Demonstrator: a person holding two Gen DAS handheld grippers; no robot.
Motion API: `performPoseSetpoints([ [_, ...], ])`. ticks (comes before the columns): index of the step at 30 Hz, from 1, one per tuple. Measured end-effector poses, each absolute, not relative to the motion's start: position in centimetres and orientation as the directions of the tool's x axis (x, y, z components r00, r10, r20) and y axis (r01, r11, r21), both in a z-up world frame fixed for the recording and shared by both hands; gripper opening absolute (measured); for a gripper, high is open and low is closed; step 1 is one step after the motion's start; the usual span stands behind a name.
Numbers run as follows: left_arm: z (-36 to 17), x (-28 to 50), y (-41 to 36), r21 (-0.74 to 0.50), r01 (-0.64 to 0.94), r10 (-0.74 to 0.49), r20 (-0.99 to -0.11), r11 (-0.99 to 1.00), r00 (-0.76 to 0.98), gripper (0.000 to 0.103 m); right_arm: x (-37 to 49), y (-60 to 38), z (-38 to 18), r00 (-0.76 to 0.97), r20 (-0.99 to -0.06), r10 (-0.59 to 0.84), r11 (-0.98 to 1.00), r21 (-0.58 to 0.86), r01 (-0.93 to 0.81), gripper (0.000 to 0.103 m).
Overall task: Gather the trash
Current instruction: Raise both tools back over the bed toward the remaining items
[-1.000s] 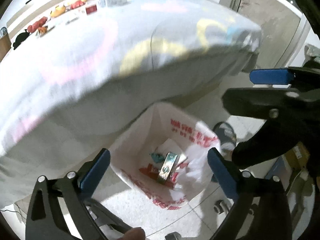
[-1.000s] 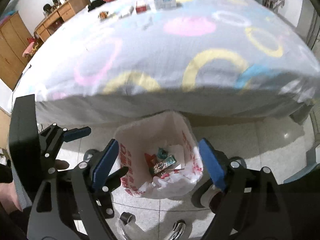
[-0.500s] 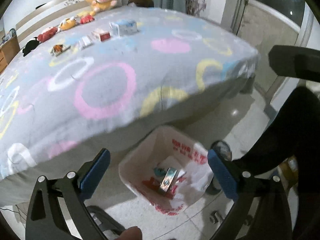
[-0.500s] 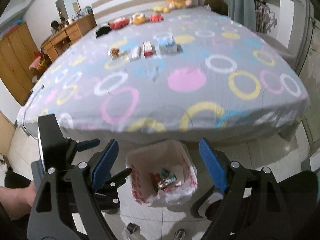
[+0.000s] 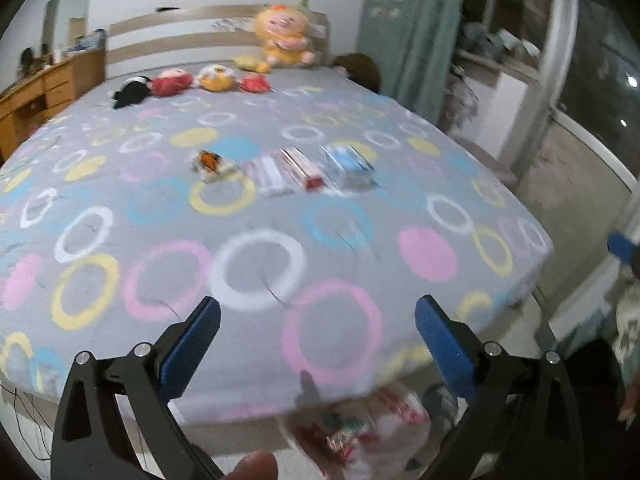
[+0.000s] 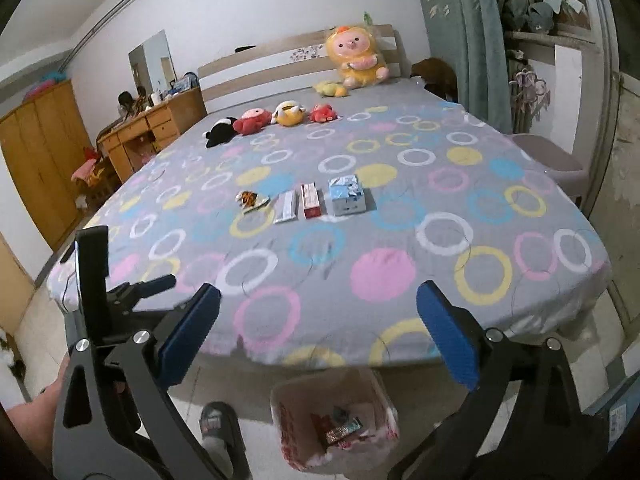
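Observation:
Four pieces of trash lie in a row mid-bed: a crumpled orange wrapper (image 6: pixel 251 200), a white packet (image 6: pixel 286 207), a red box (image 6: pixel 310 201) and a blue carton (image 6: pixel 346 195). They also show, blurred, in the left wrist view: wrapper (image 5: pixel 212 164), packet (image 5: pixel 272 176), red box (image 5: pixel 302 168), carton (image 5: pixel 348 166). A white bag-lined bin (image 6: pixel 334 426) with wrappers inside stands on the floor at the bed's foot (image 5: pixel 360 432). My left gripper (image 5: pixel 316 340) and right gripper (image 6: pixel 318 332) are both open and empty, above the bed's near edge.
The bed (image 6: pixel 440 288) has a grey cover with coloured rings. Plush toys (image 6: pixel 288 114) line the far end below the headboard. A wooden desk (image 6: pixel 156 124) and wardrobe (image 6: pixel 40 160) stand left. A chair (image 6: pixel 548 160) and curtain (image 6: pixel 468 32) are right. A slippered foot (image 6: pixel 218 424) is beside the bin.
Both grippers have risen and tilted up from over the bin to face the bed top. The bin has dropped to the bottom of both views. Both stay open.

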State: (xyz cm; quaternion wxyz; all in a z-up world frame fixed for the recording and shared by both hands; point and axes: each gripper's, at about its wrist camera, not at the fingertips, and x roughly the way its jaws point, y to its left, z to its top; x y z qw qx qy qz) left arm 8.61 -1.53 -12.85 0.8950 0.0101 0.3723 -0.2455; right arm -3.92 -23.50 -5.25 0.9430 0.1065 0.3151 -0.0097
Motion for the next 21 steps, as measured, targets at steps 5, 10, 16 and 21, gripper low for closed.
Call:
performPoseSetpoints([
  [5,-10.9,12.7,-0.7,-0.200,0.374,-0.408,-0.652,0.906,0.639,0.095,-0.9,-24.1,-4.8,0.802,-0.597,0.011,0.980,0.166,0.110,0.096],
  [10,-9.5,16.4,-0.1,-0.202,0.309,-0.365,-0.630,0.929,0.685,0.095,2.4,-25.1,-4.3,0.800,-0.600,0.008,0.982,0.154,0.106,0.096],
  [16,-9.9,21.0,0.5,-0.218,0.242,-0.326,-0.651,0.945,0.685,0.095,7.2,-25.9,-4.7,0.791,-0.612,0.009,0.989,0.122,0.083,0.096],
  [21,-11.7,23.7,0.5,-0.209,0.202,-0.290,-0.683,0.957,0.670,0.095,10.6,-26.6,-6.1,0.778,-0.627,0.027,0.991,0.118,0.060,0.096],
])
